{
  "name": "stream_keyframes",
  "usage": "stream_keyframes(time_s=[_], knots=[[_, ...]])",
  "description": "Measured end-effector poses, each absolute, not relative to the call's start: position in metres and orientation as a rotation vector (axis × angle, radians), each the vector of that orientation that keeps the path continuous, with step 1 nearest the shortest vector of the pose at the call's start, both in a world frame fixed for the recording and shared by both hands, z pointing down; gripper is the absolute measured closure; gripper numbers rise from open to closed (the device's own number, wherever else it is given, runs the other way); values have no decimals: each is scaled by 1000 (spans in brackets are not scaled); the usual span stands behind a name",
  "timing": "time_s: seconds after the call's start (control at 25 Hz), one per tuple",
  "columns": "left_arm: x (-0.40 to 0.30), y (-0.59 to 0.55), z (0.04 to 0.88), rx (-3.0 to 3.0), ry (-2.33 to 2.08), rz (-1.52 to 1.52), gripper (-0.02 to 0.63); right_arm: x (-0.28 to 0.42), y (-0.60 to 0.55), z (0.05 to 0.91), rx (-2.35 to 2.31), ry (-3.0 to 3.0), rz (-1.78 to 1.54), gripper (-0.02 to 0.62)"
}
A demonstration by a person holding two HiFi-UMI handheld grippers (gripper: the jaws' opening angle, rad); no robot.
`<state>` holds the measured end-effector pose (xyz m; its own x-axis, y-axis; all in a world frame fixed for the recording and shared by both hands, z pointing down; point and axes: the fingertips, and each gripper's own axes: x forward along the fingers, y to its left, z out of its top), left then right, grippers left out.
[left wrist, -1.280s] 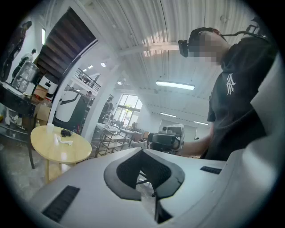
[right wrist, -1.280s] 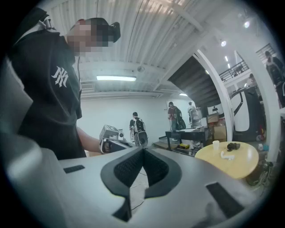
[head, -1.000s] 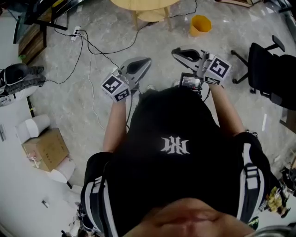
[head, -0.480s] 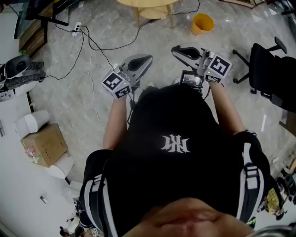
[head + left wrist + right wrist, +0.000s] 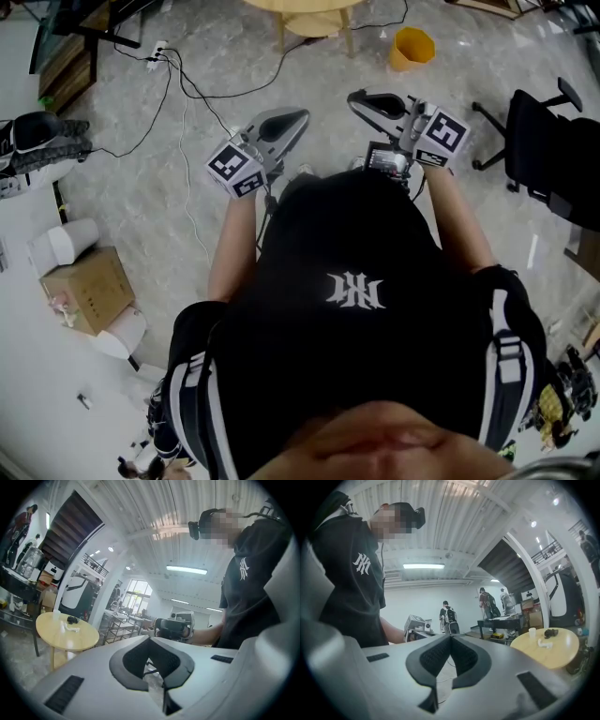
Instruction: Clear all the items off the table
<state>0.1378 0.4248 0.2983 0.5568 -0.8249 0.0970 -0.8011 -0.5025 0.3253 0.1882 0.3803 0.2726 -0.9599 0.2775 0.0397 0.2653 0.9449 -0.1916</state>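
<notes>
Round pale-wood table (image 5: pixel 562 654): white cup (image 5: pixel 531 632) upright, dark lump (image 5: pixel 551 633) beside it, white curved piece (image 5: pixel 543 643) nearby.

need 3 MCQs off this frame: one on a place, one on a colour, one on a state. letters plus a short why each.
1. Relative to the round table, where is the yellow bin?
A) on top of it
B) on the floor beside it
C) under it, between its legs

2. What colour is that table's top?
A) black
B) light wood
C) red

3. What state are the right tongs in?
A) wide open
B) shut on a bottle
C) shut, nothing between them

Answers:
1 B: the head view shows it standing on the floor off the table's right side.
2 B: it looks pale wood in both gripper views.
3 C: the right gripper view shows the pads meeting with nothing held.
</notes>
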Motion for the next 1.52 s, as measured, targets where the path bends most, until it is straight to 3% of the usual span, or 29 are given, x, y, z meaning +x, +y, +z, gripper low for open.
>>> stream_keyframes(time_s=[1.04,1.52], knots=[[148,425,299,2460,-1361,-47,594,202,374,274,-420,-3047,310,594],[174,402,294,2390,-1451,-19,594,250,353,281,-471,-3064,372,594]])
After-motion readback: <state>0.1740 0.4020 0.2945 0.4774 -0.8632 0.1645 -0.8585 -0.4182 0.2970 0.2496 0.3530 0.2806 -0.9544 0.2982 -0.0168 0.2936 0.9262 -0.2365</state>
